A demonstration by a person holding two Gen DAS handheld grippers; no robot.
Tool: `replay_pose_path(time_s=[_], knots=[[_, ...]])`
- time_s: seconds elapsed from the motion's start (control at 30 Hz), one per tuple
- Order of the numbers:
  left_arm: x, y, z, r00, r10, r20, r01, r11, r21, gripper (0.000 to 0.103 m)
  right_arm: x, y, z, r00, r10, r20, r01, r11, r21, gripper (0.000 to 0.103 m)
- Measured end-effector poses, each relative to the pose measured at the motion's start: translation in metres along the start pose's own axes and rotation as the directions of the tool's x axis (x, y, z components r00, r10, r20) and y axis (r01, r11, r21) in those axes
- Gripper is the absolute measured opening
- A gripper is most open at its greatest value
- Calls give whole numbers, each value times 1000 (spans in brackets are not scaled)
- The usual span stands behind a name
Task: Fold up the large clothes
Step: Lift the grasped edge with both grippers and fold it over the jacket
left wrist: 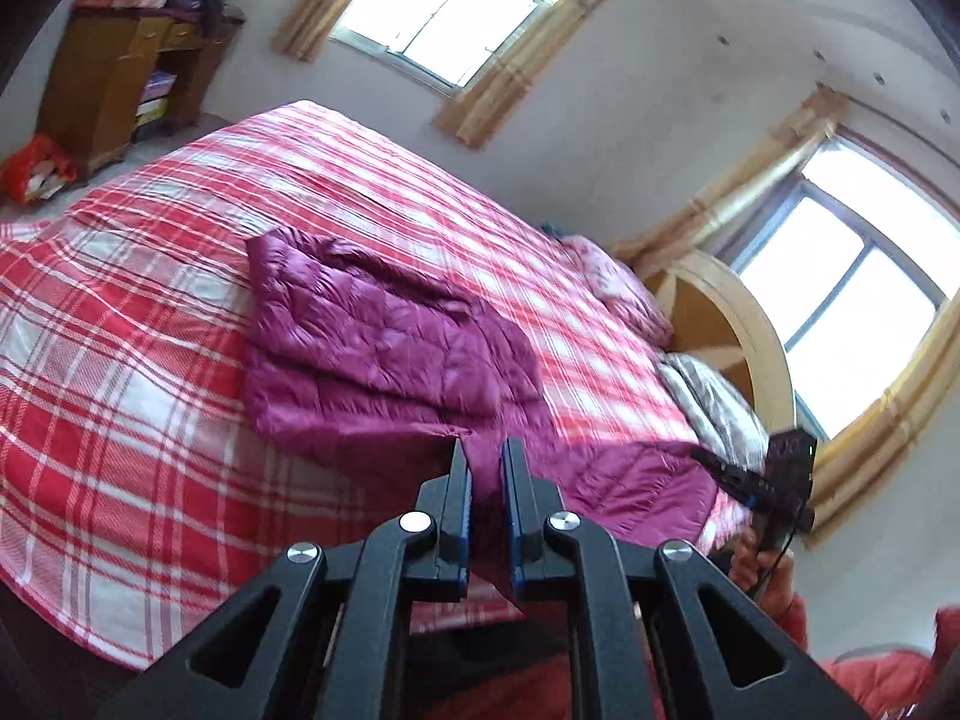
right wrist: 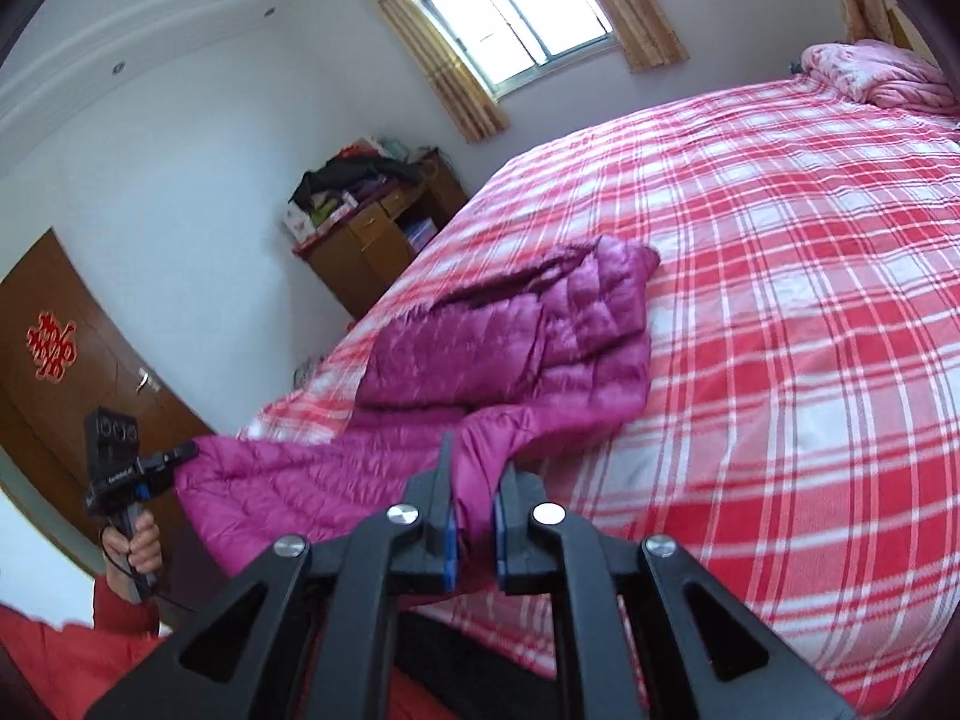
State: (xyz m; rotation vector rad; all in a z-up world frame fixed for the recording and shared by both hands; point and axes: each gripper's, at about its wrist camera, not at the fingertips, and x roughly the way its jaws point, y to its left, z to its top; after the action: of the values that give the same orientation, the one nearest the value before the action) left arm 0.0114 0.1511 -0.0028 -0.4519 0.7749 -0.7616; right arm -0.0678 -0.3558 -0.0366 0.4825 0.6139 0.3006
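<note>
On the red plaid bed (left wrist: 150,420), I hold the near edge of a magenta quilted down coat (left wrist: 372,348) raised off the covers, one corner in each hand. My left hand-held gripper (left wrist: 485,450) is pressed almost together, pinching a thin fold of the coat's hem between its blue pads; my right hand-held gripper (right wrist: 477,474) is likewise nearly closed on the fabric at the other end of that edge. The rest of the coat lies straight ahead of both tools, its long axis running away from me across the bed, its far part already doubled over on the plaid cover. The held edge hangs slack between my two hands, which stand about level with each other, neither clearly nearer the far end. By my reckoning the coming fold means carrying this edge forward over the resting part, both hands moving together so the hem stays square.
</note>
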Motion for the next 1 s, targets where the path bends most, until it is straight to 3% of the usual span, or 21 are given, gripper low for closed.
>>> replay_pose_path(time_s=[0.1,0.3,0.63,0.83,1.0], knots=[[13,15,26,999,25,44,-21,997,-75,8,13,-10,27,999,-9,32,7,999,43,11],[48,45,76,988,117,100,-102,985,-139,8,56,-24,83,996,-16,83,7,994,105,11],[146,96,160,951,289,105,-265,944,-198,8,170,-44,165,979,-187,79,178,978,108,11],[216,138,191,896,438,74,-413,883,-222,6,245,-80,185,945,-326,38,318,938,135,11],[262,172,192,826,564,13,-549,808,-214,6,298,-118,179,895,-445,-33,445,885,139,11]])
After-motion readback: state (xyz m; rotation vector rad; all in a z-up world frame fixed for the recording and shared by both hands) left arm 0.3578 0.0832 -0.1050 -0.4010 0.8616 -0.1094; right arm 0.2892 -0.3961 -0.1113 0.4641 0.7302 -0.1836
